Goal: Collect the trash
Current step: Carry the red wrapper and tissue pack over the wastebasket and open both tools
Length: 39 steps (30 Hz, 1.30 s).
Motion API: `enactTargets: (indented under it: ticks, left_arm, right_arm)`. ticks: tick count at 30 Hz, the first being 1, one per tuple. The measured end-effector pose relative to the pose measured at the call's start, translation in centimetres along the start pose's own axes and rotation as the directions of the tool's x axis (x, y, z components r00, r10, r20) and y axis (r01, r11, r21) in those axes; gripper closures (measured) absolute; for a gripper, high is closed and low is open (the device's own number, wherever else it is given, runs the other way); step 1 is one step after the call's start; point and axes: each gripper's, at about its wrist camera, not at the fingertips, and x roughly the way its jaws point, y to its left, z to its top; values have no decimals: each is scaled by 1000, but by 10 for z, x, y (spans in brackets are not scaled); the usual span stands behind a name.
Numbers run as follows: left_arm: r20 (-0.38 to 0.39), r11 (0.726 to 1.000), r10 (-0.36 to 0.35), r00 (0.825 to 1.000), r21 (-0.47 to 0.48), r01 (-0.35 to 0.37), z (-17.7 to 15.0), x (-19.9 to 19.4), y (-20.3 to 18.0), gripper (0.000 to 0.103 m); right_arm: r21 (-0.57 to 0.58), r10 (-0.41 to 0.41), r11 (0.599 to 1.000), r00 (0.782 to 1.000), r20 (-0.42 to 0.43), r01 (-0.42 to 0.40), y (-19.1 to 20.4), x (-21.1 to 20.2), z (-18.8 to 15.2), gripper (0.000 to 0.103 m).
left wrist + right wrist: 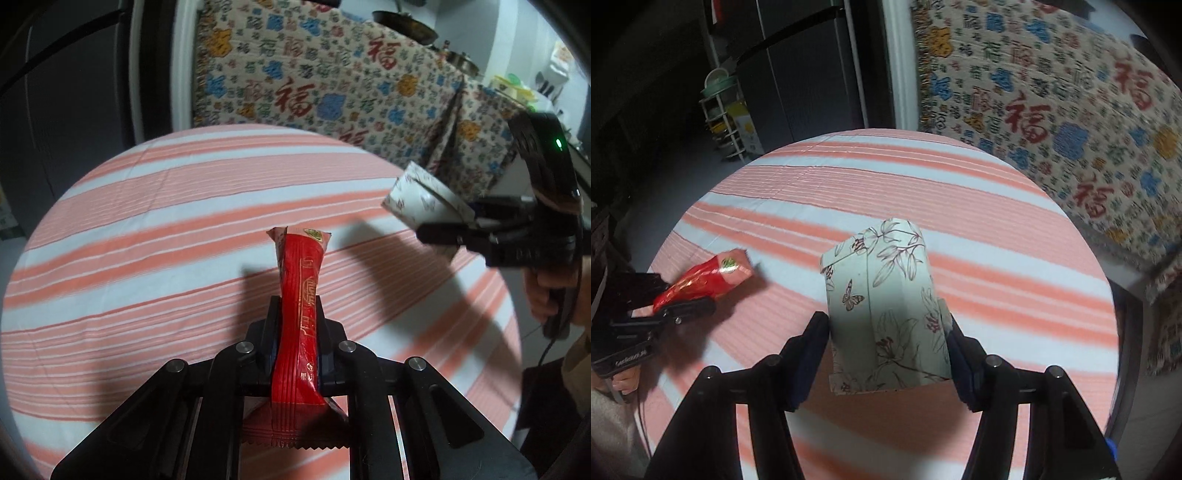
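Observation:
My left gripper [297, 306] is shut on a red snack wrapper [299, 295] and holds it above the round table with the pink-and-white striped cloth [147, 221]. The wrapper sticks out past the fingertips. It also shows in the right wrist view [705, 277], held by the left gripper [683, 304] at the left. My right gripper [886, 325] is shut on a pale floral paper box [886, 306] with butterfly prints and holds it above the table [960, 192]. The box [424, 199] and right gripper [443, 225] show at the right in the left wrist view.
A patterned cloth with red characters [332, 85] covers furniture behind the table. A dark fridge [798, 74] and a small rack of dishes [727, 114] stand at the far left. Pans [402, 22] sit on the covered furniture.

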Motion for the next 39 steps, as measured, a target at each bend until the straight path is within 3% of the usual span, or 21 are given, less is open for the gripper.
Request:
enactTargets:
  ticks: [7, 19, 26, 39]
  left_arm:
    - [7, 997, -64, 998, 49, 63, 6, 6, -60, 92]
    - [-11, 983, -150, 989, 102, 151, 6, 14, -144, 93]
    - [-16, 962, -219, 976, 162, 218, 15, 16, -205, 93]
    - [-41, 921, -274, 961, 276, 274, 28, 36, -307, 93]
  right_arm:
    - [87, -48, 995, 999, 22, 46, -23, -53, -53, 41]
    - [207, -138, 971, 987, 78, 119, -69, -113, -109, 41]
    - [291, -193, 944, 976, 102, 157, -109, -151, -142, 41]
    - [418, -294, 880, 950, 105, 226, -175, -207, -199, 41]
